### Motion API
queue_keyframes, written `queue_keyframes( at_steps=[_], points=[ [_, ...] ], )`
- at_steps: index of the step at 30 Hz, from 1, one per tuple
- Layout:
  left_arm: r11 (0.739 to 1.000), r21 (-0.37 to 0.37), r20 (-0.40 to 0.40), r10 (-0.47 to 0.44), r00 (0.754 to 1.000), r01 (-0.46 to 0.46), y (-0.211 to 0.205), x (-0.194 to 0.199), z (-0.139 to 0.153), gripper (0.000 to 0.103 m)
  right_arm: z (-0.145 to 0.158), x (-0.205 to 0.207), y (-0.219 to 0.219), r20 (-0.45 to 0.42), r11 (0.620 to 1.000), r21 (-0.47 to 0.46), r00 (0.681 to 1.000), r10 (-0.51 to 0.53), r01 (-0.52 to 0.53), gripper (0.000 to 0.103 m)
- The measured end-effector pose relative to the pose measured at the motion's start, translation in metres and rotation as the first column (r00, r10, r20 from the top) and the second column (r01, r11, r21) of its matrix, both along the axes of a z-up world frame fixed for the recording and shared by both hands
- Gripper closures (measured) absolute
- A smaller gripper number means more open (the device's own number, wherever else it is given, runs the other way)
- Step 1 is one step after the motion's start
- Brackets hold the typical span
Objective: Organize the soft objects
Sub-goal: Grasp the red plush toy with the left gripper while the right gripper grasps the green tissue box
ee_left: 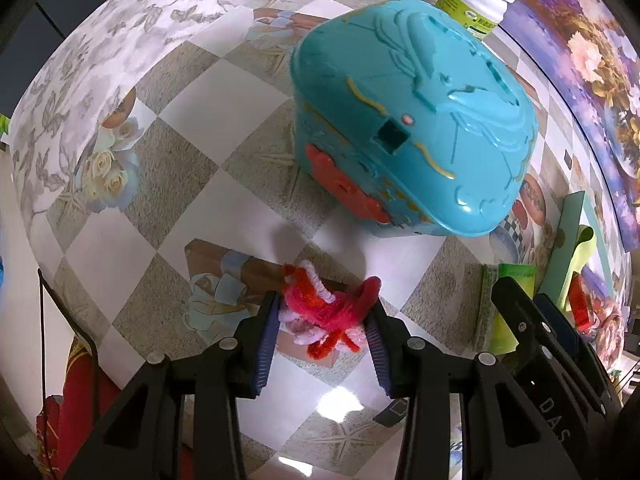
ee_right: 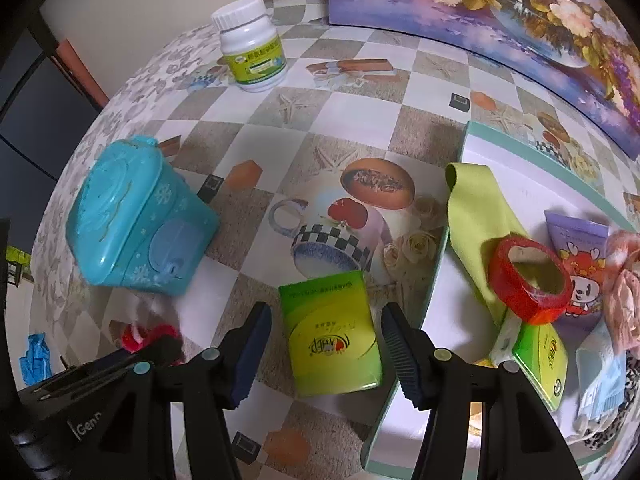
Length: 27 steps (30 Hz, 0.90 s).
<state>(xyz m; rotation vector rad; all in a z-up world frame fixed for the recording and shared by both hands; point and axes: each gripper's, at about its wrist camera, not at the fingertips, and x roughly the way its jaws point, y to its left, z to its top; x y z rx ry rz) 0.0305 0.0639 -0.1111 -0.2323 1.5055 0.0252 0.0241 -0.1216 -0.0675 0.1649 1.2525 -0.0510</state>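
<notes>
- we see the left gripper (ee_left: 325, 320) pointing down at the table, its blue ribbed pads clenched on a tangled bundle of red, pink and white fuzzy pipe cleaners (ee_left: 320, 308); the bundle fills the gap between the pads and spills out in front of and below them.
- under that bundle lies the glossy checkered tablecloth with printed roses and starfish (ee_left: 192, 128).
- beyond the bundle, well apart from it, sits a turquoise plastic box with a domed embossed lid and a red latch (ee_left: 412, 120); its lid is down.
- behind the box stands a white plastic bottle with a ribbed white cap and green label (ee_left: 480, 4).
- we see the right gripper (ee_right: 326, 340) held over a green soft tissue pack with a printed logo (ee_right: 334, 332); the pack lies flat on the tablecloth between the two pads, and a gap shows on either side, so the pads are released and not pressing on it.
- just right of the pack is a shallow white tray with a pale teal rim (ee_right: 540, 152).
- in the tray we see a lime green cloth (ee_right: 476, 216), a roll of red tape (ee_right: 528, 284) lying partly on it, a lilac tube with a cartoon figure (ee_right: 578, 256), a second green tissue pack (ee_right: 544, 360) and some pink fuzzy material (ee_right: 624, 280) at the right edge.
- in the right wrist view the pipe cleaner bundle shows blurred at lower left, beside the left gripper.
</notes>
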Motion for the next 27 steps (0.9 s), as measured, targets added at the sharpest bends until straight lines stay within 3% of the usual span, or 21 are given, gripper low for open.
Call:
queue_keyframes(
  at_steps=[5,8,15,27],
  points=[
    [1.000,0.007,0.000,-0.005,1.000,0.005,-0.001,0.000,-0.001,0.060,-0.006,0.000,0.009,-0.033,0.999,-0.005,0.999,0.033,-0.033,0.042],
    [1.000,0.005,0.001,0.001,1.000,-0.001,0.000,0.001,0.000,0.060,-0.015,-0.001,0.015,-0.072,0.998,-0.025,0.996,0.051,-0.053,0.048],
    [1.000,0.007,0.002,-0.003,1.000,0.003,-0.002,0.001,0.002,0.061,-0.016,-0.007,0.020,-0.079,0.997,-0.045,0.996,0.052,-0.055,0.051],
    [0.999,-0.034,0.001,-0.015,1.000,0.015,-0.003,-0.003,0.006,0.060,0.020,-0.036,0.018,0.001,0.998,-0.052,1.000,0.022,-0.022,0.051]
  ],
)
